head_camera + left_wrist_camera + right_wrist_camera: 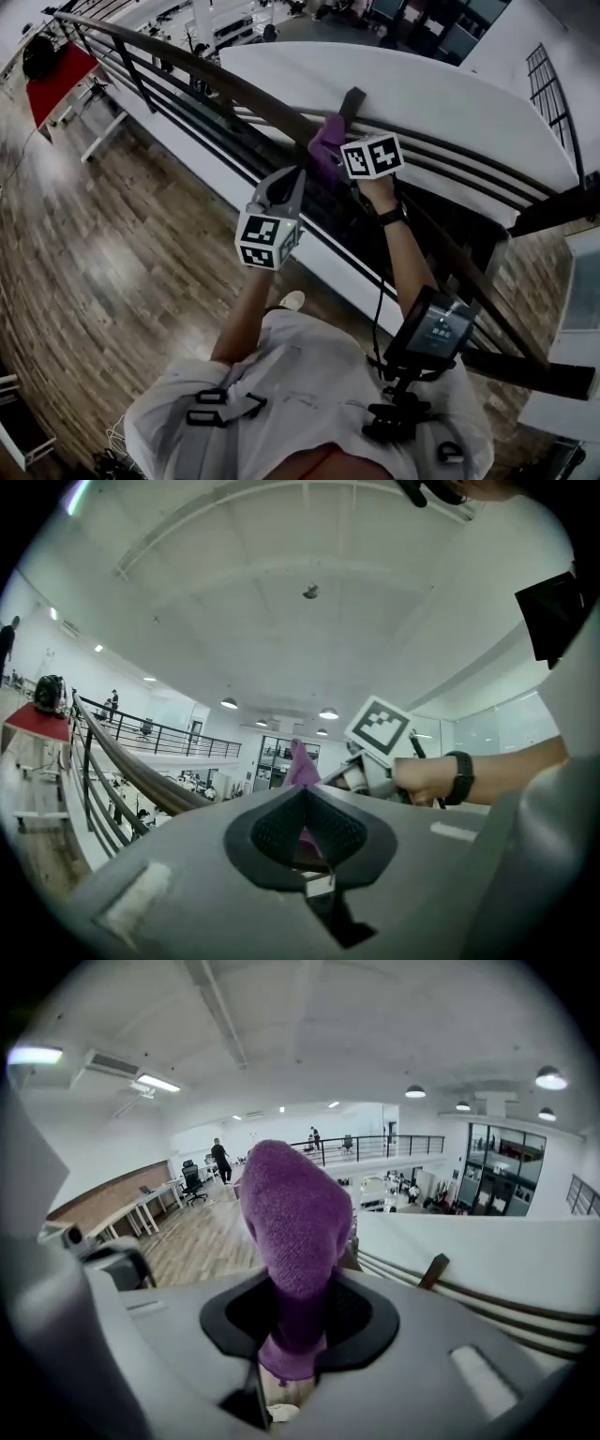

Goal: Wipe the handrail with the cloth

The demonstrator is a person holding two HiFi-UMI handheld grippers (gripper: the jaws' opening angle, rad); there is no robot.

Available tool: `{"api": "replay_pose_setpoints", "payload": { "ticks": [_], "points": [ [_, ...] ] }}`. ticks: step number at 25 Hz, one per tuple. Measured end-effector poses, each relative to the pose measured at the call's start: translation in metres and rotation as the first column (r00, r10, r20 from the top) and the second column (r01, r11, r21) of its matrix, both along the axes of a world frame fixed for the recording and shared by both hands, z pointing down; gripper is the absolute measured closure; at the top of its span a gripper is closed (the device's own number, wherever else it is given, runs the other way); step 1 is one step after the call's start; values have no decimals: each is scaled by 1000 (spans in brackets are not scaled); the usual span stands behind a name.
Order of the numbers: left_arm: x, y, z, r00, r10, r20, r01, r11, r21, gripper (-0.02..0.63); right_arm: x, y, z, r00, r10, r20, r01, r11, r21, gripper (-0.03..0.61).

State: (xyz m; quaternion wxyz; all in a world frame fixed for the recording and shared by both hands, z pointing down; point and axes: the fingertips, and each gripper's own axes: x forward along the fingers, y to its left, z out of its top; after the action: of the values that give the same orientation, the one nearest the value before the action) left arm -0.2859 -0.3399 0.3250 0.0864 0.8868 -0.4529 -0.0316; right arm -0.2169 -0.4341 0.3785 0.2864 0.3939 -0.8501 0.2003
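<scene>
The dark wooden handrail (216,80) runs from the upper left down to the right, and in the left gripper view it sweeps away at the left (122,761). A purple cloth (328,141) is bunched on top of the rail. My right gripper (337,157) is shut on it, and in its own view the cloth (295,1213) bulges up out of the jaws (298,1283). My left gripper (296,173) is just left of it, pointing at the rail. Its pads (305,794) are together with purple cloth (300,761) showing between and above them.
Dark metal bars (187,122) run below the rail. Beyond it is a white curved wall (422,94) over a drop to a lower floor. Wood flooring (112,244) lies on my side, with a red table (58,80) at the far left. A screen device (436,328) hangs at my chest.
</scene>
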Motion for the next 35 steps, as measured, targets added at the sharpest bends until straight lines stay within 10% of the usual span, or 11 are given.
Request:
{"api": "replay_pose_setpoints", "payload": {
  "ticks": [9, 21, 35],
  "points": [
    [-18, -30, 21, 998, -57, -7, 56, 997, -57, 614, -20, -92, 71, 963, -77, -257, 26, 980, -197, 482],
    [-4, -11, 25, 987, -161, -19, 159, 985, -71, 614, -1, -70, 84, 952, -204, -228, 141, 953, -267, 489],
    [70, 19, 11, 998, -65, -22, 64, 997, -44, 614, 54, -18, 77, 958, -206, -198, 154, 955, -252, 491]
  ]
}}
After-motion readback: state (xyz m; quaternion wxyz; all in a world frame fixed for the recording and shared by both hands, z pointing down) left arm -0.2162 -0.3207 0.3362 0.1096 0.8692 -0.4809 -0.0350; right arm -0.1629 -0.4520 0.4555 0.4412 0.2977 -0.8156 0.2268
